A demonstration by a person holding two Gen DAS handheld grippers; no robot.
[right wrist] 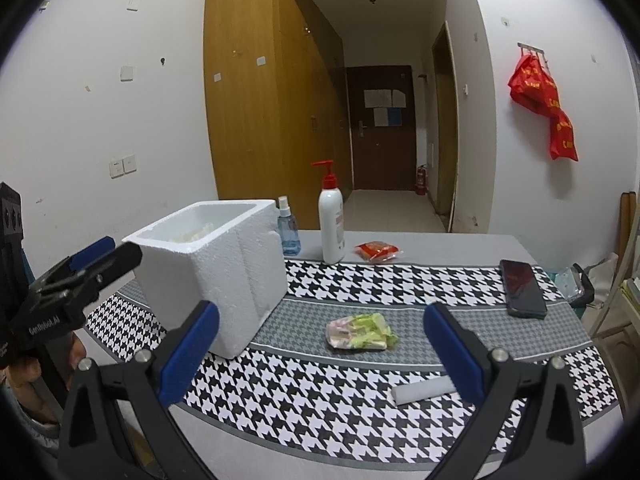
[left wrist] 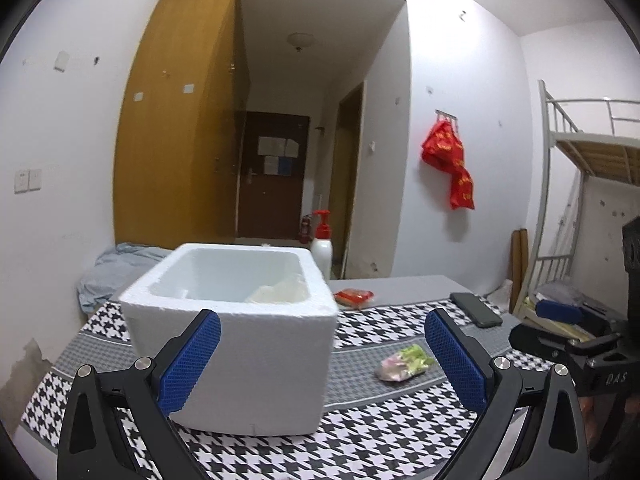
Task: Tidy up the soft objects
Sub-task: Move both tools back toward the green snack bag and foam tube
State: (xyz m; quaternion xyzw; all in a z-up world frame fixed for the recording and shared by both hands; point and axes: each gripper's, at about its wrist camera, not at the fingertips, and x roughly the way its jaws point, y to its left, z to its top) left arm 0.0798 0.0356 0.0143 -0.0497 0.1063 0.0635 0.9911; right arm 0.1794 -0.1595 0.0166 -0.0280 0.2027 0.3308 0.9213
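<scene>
A white foam box (left wrist: 236,344) stands on the houndstooth cloth, with something pale and soft (left wrist: 280,293) inside it; it also shows in the right wrist view (right wrist: 216,264). A soft pink-and-green packet (left wrist: 405,362) lies to the box's right (right wrist: 360,332). A red packet (left wrist: 354,297) lies farther back (right wrist: 376,251). My left gripper (left wrist: 322,356) is open and empty, close in front of the box. My right gripper (right wrist: 320,356) is open and empty, just short of the pink-and-green packet. A white foam stick (right wrist: 422,390) lies by its right finger.
A white pump bottle with a red top (right wrist: 331,224) and a small blue spray bottle (right wrist: 289,232) stand behind the box. A black phone (right wrist: 522,287) lies at the right of the table. A blue-grey cloth (left wrist: 116,272) lies behind the box at left.
</scene>
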